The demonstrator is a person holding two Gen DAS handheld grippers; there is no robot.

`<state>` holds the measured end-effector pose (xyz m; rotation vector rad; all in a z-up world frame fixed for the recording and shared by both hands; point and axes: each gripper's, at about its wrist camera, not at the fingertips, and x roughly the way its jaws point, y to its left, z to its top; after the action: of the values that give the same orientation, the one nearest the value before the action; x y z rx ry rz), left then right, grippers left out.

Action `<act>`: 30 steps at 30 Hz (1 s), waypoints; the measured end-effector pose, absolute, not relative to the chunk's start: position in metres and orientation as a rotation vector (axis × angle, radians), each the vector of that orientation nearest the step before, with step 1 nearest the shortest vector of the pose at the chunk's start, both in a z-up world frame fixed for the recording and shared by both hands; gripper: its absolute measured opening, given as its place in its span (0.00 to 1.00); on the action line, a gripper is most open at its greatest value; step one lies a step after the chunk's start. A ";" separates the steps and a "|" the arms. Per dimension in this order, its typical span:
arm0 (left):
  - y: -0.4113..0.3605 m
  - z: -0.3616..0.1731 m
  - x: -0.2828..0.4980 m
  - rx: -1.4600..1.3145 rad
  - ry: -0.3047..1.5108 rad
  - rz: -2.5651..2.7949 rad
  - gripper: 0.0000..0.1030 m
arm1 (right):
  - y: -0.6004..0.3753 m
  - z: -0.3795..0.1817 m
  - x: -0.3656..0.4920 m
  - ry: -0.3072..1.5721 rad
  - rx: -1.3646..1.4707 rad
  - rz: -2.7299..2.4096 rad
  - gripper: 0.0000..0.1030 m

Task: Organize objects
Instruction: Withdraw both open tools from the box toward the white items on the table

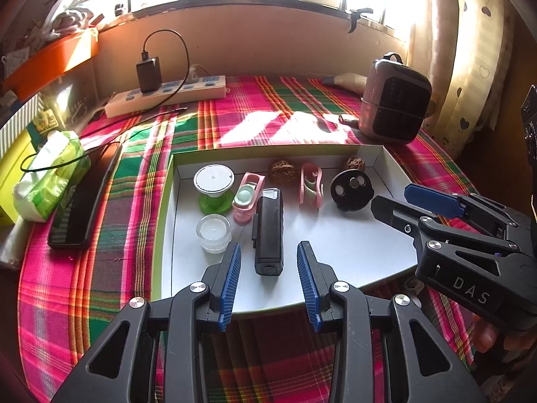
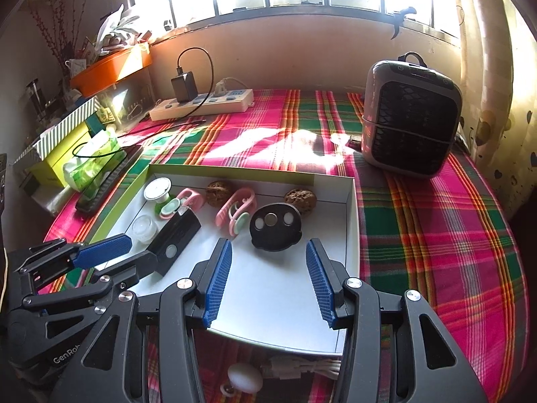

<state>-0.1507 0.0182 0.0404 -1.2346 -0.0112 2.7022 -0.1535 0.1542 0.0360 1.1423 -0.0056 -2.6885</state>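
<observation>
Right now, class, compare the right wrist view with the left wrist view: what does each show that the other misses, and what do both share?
Only the right wrist view shows a white egg-shaped object and a bundled white cable on the cloth in front of the tray. Only the left wrist view shows the beige item lying behind the heater. Both share the white tray, black round disc, black rectangular device and power strip.

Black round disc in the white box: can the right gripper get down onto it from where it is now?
Probably yes. The right gripper is open and empty, and the black round disc lies just ahead of its fingertips on bare box floor. The pink clip and walnut sit close by, so closing could nudge them.
</observation>
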 end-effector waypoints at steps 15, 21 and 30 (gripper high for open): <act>0.018 0.050 -0.119 -1.185 -0.017 2.717 0.32 | 0.159 0.047 -0.115 -0.005 1.080 -2.726 0.46; 0.018 0.050 -0.106 -1.170 0.003 2.729 0.32 | 0.161 0.046 -0.100 -0.012 1.068 -2.729 0.46; 0.026 0.047 -0.087 -1.151 0.054 2.733 0.32 | 0.170 0.044 -0.079 0.011 1.058 -2.744 0.46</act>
<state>-0.0871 0.0259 0.0472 -1.1512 0.0542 2.7327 -0.0790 0.1696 0.0435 1.0575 0.0113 -2.7439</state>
